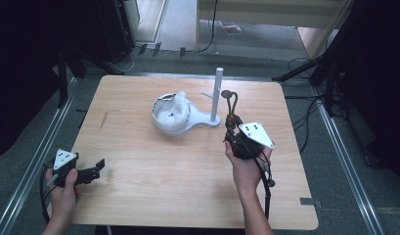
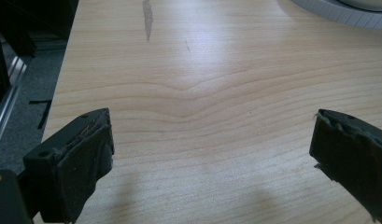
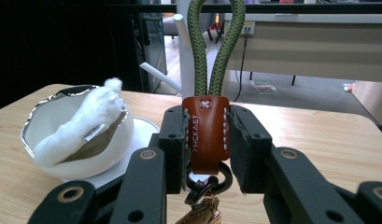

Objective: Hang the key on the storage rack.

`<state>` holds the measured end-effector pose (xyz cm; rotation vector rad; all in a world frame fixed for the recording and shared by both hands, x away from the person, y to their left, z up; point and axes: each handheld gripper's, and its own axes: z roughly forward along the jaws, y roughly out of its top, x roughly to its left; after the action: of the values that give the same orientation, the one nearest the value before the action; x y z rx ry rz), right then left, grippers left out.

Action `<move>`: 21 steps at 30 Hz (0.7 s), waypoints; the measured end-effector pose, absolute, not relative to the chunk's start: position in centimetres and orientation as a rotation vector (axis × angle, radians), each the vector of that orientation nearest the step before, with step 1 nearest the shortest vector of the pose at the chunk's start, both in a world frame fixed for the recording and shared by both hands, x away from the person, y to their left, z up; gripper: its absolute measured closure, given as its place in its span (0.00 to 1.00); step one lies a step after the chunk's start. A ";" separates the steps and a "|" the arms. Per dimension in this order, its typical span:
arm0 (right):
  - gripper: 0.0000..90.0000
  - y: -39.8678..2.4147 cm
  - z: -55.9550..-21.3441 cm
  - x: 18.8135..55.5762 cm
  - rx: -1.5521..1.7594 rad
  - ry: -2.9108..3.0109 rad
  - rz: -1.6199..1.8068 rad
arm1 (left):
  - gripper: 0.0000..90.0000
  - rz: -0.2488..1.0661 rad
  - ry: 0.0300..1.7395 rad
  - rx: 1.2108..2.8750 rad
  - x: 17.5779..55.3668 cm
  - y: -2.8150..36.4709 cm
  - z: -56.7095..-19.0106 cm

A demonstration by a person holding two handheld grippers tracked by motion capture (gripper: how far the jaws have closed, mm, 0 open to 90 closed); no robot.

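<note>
Right gripper [image 3: 205, 144] is clamping the brown leather tab of a keychain [image 3: 206, 135], jaws closed tight on both sides of the tab. The green cord loop [image 3: 212, 51] is standing up above the jaws; the metal ring and keys are hanging below them. In the high view the right gripper [image 1: 233, 131] is holding the keychain [image 1: 230, 105] upright just beside the white stand [image 1: 217, 93], loop near the post and close to the short peg that juts from its side. Judging from this, the work in hand is hanging the loop on that peg.

Left gripper [image 1: 92, 172] is resting low at the near left of the table [image 1: 139, 186], jaws wide apart and holding nothing; its own view is showing bare wood between the pads [image 2: 81, 158].

Risks from here:
- The loop is soft cord, so it may be flopping or closing as it nears the peg and sliding past the tip.
- The grip is on the tab alone; the hanging keys could be swinging and twisting the loop off line.
- A push against the post could be tipping or shifting the stand, since nothing is steadying its base.
- The white bowl [image 1: 171, 115] with something white and fluffy in it is sitting on the stand's base, close enough to be knocked.
</note>
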<state>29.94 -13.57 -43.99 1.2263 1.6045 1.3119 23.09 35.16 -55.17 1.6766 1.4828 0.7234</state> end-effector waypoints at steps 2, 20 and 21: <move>0.77 -13.3 -43.9 29.9 1.216 1.612 1.312 | 0.00 0.723 1.483 1.676 23.1 35.2 -55.2; 0.77 -11.5 -43.5 30.3 1.186 1.641 1.326 | 0.00 0.725 1.481 1.673 23.1 35.2 -55.2; 0.77 -11.5 -43.5 30.4 1.182 1.640 1.323 | 0.00 0.725 1.481 1.674 23.1 35.2 -55.2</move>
<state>30.37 -11.48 -43.52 1.1824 1.6404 1.3231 23.11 35.16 -55.18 1.6738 1.4811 0.7252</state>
